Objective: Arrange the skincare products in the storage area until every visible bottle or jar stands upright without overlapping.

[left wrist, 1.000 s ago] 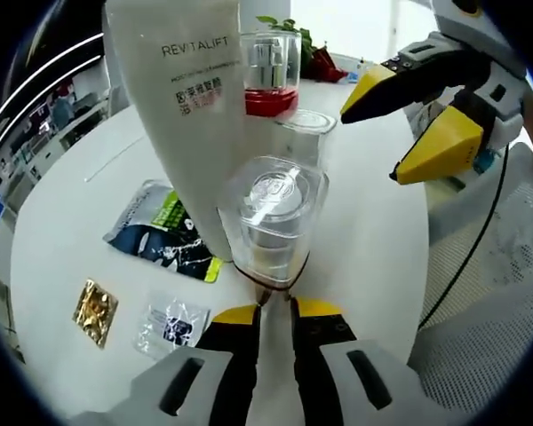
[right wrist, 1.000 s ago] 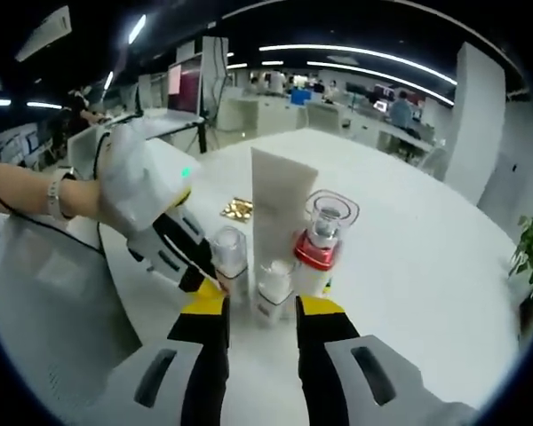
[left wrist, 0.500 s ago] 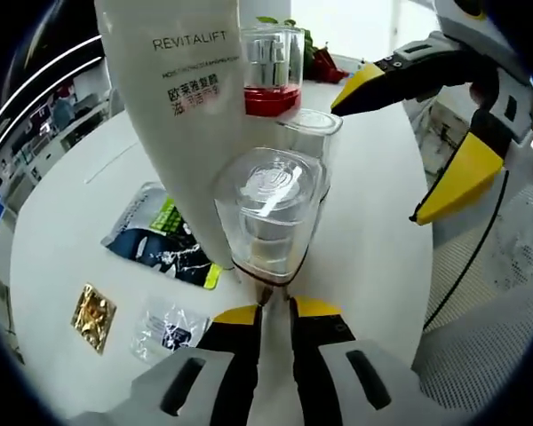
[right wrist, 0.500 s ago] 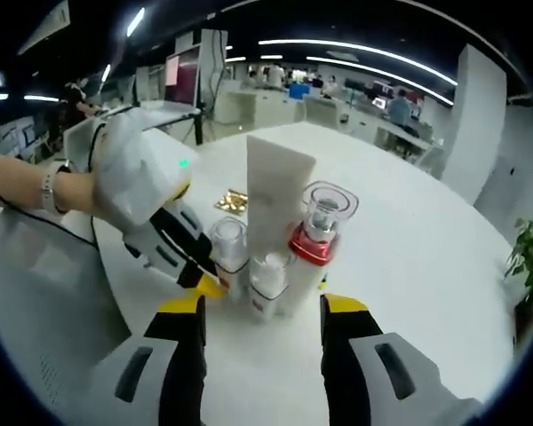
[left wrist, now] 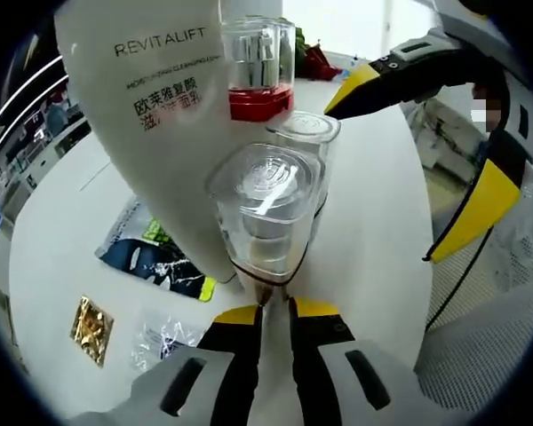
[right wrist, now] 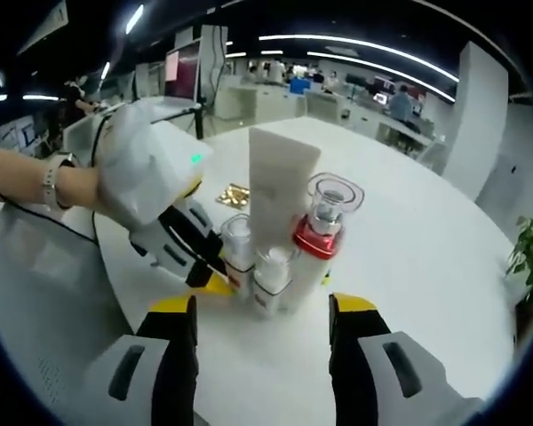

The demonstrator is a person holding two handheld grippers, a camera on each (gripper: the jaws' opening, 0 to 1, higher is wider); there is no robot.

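Observation:
A white REVITALIFT tube [left wrist: 151, 115] stands upright on the round white table [left wrist: 373, 240]. Behind it stands a clear-capped bottle with a red collar [left wrist: 259, 75]. Two small clear-capped bottles stand in front, one near [left wrist: 265, 209] and one farther back [left wrist: 304, 138]. My left gripper [left wrist: 275, 311] is shut on the base of the near small bottle. In the right gripper view the same cluster shows: the tube [right wrist: 282, 177], the red-collared bottle [right wrist: 324, 232], both small bottles [right wrist: 238, 253] [right wrist: 272, 275], and the left gripper [right wrist: 209, 280] held by a hand. My right gripper [right wrist: 262, 302] [left wrist: 391, 173] is wide open before the cluster, touching nothing.
A blue and green packet [left wrist: 155, 253], a gold sachet [left wrist: 91, 330] [right wrist: 235, 195] and a clear sachet [left wrist: 164, 335] lie flat on the table left of the bottles. A mesh chair [left wrist: 506, 355] is beyond the table's right edge. Office desks fill the background.
My right gripper's jaws have spread from nearly shut to wide open. The left gripper stays shut on the small bottle; the bottles have not moved.

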